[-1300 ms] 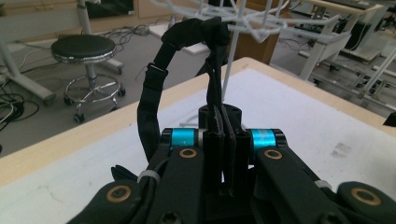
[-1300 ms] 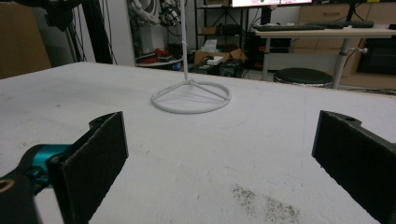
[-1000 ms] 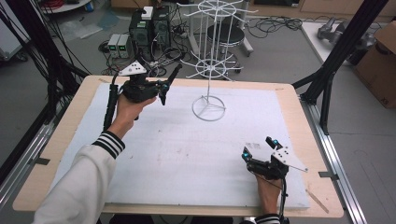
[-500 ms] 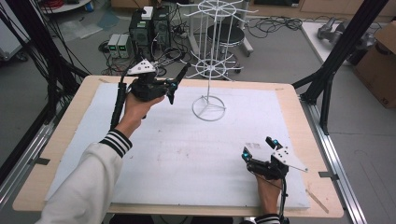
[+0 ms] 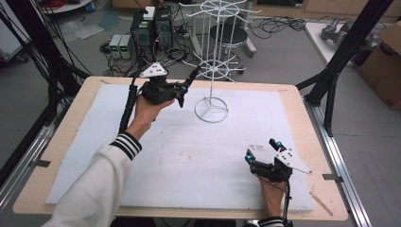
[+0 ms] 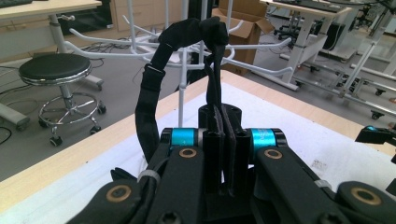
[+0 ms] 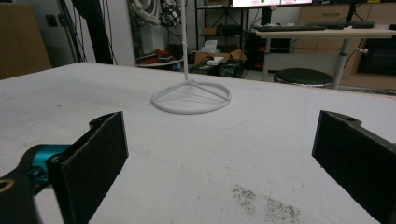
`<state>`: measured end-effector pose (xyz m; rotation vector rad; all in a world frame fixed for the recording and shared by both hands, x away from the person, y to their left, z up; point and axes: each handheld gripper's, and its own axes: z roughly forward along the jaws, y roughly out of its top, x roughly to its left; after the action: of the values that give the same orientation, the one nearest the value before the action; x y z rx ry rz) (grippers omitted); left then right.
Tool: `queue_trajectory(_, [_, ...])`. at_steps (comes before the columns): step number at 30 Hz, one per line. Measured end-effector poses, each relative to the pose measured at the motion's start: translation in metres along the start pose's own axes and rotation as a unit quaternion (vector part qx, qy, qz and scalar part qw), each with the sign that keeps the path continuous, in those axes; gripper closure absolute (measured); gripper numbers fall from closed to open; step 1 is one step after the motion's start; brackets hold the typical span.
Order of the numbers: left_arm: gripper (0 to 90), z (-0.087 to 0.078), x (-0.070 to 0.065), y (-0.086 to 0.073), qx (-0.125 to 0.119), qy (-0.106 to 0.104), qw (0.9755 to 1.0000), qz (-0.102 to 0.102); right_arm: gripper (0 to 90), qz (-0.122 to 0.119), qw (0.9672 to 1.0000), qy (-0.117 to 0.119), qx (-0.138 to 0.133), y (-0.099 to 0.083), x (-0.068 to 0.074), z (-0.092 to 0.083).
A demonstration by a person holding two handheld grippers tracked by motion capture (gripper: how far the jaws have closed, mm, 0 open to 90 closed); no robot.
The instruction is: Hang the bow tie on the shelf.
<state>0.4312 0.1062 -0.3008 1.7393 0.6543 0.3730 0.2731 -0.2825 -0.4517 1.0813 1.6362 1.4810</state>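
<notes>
My left gripper (image 5: 181, 90) is held above the far side of the table, shut on a black strap (image 5: 192, 76). In the left gripper view the strap (image 6: 153, 91) rises from between the closed jaws, loops over and hangs down the left side. Its top is level with the hooks of a white wire rack (image 6: 183, 79) just beyond. The rack (image 5: 212, 71) stands on a ring base on the white mat. My right gripper (image 5: 261, 149) rests low at the front right, open, nothing between its pads (image 7: 99, 154). The rack's base (image 7: 191, 98) lies ahead of it.
A white foam mat (image 5: 189, 156) covers the wooden table (image 5: 75, 106). Black frame posts (image 5: 331, 71) stand at the right and left edges. Behind the table are a stool (image 6: 56, 70), computer boxes (image 5: 151, 28) and cables on the floor. A grey smudge (image 7: 266, 205) marks the mat.
My left gripper has moved right and slightly up with the strap, closer to the rack's pole. The right gripper has stayed where it was.
</notes>
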Motion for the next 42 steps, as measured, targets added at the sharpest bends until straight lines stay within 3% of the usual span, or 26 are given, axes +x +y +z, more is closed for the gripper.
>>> queue_trajectory(14, [87.1,0.016,-0.005,-0.008,0.024,-0.007,0.9997,0.001,2.4,-0.001,1.0000,-0.001,-0.003,0.000,0.000,0.000])
queue_trajectory(21, [86.4,0.015,-0.001,-0.018,0.025,-0.005,0.9996,-0.015,2.4,-0.003,1.0000,0.001,-0.003,0.000,-0.001,0.000])
queue_trajectory(23, [76.8,0.014,0.001,-0.021,0.027,-0.005,0.9993,-0.024,2.4,-0.002,1.0000,-0.001,-0.003,0.000,0.000,0.000])
queue_trajectory(24, [76.8,0.013,0.001,-0.022,0.025,0.000,0.9993,-0.027,2.4,-0.002,1.0000,-0.001,-0.003,0.000,0.000,0.000])
queue_trajectory(25, [60.7,0.012,0.000,-0.023,0.020,0.010,0.9995,-0.022,2.4,0.000,1.0000,0.001,-0.001,0.000,0.000,0.000])
queue_trajectory(26, [60.7,0.011,0.000,-0.023,0.017,0.016,0.9996,-0.019,2.4,0.000,1.0000,0.001,-0.001,0.000,0.000,0.000])
queue_trajectory(28, [46.5,0.008,0.000,-0.026,0.012,0.015,0.9998,-0.004,2.4,-0.004,1.0000,0.001,-0.003,0.000,0.000,0.000])
queue_trajectory(30, [36.7,0.006,0.000,-0.029,0.009,0.009,0.9999,-0.003,2.4,-0.005,1.0000,0.001,-0.004,0.000,0.000,0.000])
queue_trajectory(31, [24.2,0.005,0.000,-0.032,0.015,0.006,0.9999,0.002,2.4,-0.005,1.0000,0.001,-0.003,0.000,0.000,0.000])
queue_trajectory(33, [21.9,0.002,0.000,-0.035,0.023,0.003,0.9997,0.009,2.4,-0.004,1.0000,0.001,-0.003,0.000,0.000,0.000])
queue_trajectory(37, [14.0,-0.017,0.002,-0.049,0.001,-0.004,0.9999,0.012,2.4,-0.012,0.9999,0.000,-0.005,0.000,0.001,0.000])
queue_trajectory(42, [13.3,-0.059,0.002,-0.075,-0.030,0.001,0.9994,0.015,2.4,-0.012,0.9999,-0.001,-0.005,0.000,0.002,0.000])
